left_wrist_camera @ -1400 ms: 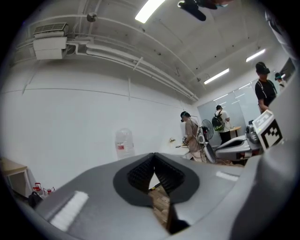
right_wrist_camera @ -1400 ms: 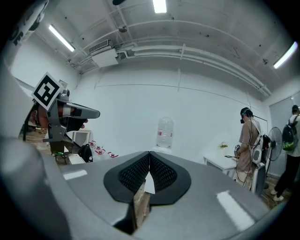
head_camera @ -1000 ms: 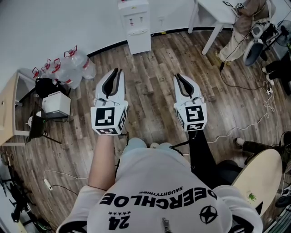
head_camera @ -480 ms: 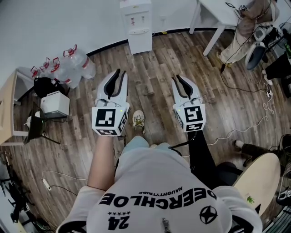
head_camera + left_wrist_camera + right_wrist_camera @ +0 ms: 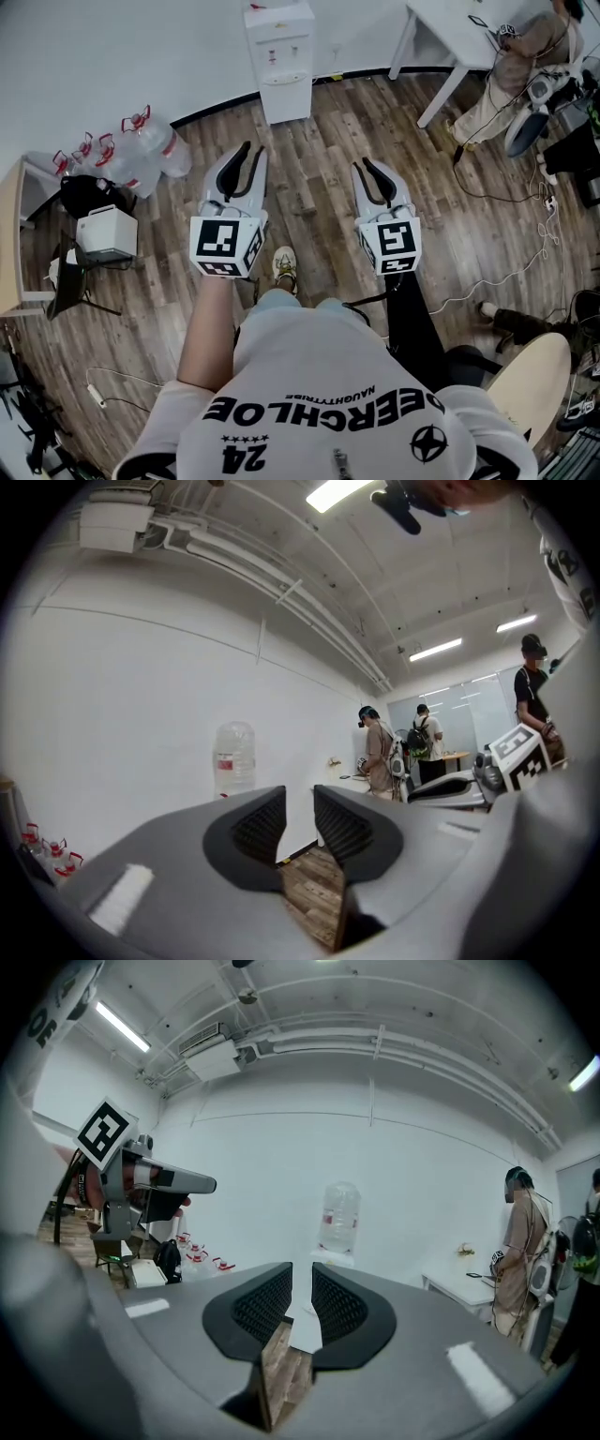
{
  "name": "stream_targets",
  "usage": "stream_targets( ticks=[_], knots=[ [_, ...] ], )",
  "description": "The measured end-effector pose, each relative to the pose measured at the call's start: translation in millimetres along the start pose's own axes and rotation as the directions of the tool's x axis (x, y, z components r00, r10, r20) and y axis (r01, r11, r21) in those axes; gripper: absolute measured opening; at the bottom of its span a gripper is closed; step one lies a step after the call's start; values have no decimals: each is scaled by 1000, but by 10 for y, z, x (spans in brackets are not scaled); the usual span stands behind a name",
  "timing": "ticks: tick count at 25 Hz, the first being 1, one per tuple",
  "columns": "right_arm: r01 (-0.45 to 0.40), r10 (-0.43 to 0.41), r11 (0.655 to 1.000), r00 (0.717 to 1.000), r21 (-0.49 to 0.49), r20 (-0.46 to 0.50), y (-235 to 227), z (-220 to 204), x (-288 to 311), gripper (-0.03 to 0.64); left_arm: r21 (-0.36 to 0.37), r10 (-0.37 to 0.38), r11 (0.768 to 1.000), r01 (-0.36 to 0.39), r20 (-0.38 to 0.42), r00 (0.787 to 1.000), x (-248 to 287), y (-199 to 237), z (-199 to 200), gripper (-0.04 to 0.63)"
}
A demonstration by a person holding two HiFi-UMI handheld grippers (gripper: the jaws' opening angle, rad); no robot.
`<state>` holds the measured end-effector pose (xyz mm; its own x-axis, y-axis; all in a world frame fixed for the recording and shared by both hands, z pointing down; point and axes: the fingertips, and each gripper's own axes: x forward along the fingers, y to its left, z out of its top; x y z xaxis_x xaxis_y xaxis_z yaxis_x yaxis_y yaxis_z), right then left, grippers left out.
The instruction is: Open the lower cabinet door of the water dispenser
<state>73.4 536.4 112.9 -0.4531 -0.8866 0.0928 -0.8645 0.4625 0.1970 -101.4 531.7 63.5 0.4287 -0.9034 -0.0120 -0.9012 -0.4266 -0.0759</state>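
Standing well ahead: water dispenser (image 5: 282, 42), lower cabinet door (image 5: 287, 99) likely stiff, light, edge-pulled; left tool (image 5: 299, 799), right tool (image 5: 301, 1274) just opening, empty.

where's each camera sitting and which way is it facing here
Head view: on the person's head, facing steeply down at the wood floor and the water dispenser ahead; shows their shirt, arms, left gripper and right gripper.
Left gripper view: on the left gripper, level along its jaws, just opened, nothing between; right gripper at right.
Right gripper view: on the right gripper, level along its jaws, just opened, empty; left gripper at left.
Both gripper views share the dispenser's bottle.
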Motion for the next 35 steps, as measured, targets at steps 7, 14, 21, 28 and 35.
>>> stream_targets(
  ticks=[7,14,21,28,35],
  knots=[
    [31,-31,1000,999,5,-16,-161,118,622,48,-7,-40,999,40,-1,999,575,446,60,97],
    [64,-64,998,997,4,-39,-284,177,1137,48,-17,-83,996,83,3,997,1054,812,69,97],
    [81,-81,997,995,-9,-64,-274,149,1581,48,-36,-112,993,112,5,994,1387,1152,-32,97],
    [78,-79,997,995,-18,-66,-259,184,1916,48,-43,-108,993,109,12,994,1566,1437,-58,97],
    [55,-58,998,996,-36,-69,-212,192,2163,48,-51,-89,995,90,14,996,1673,1654,-89,97]
  ],
)
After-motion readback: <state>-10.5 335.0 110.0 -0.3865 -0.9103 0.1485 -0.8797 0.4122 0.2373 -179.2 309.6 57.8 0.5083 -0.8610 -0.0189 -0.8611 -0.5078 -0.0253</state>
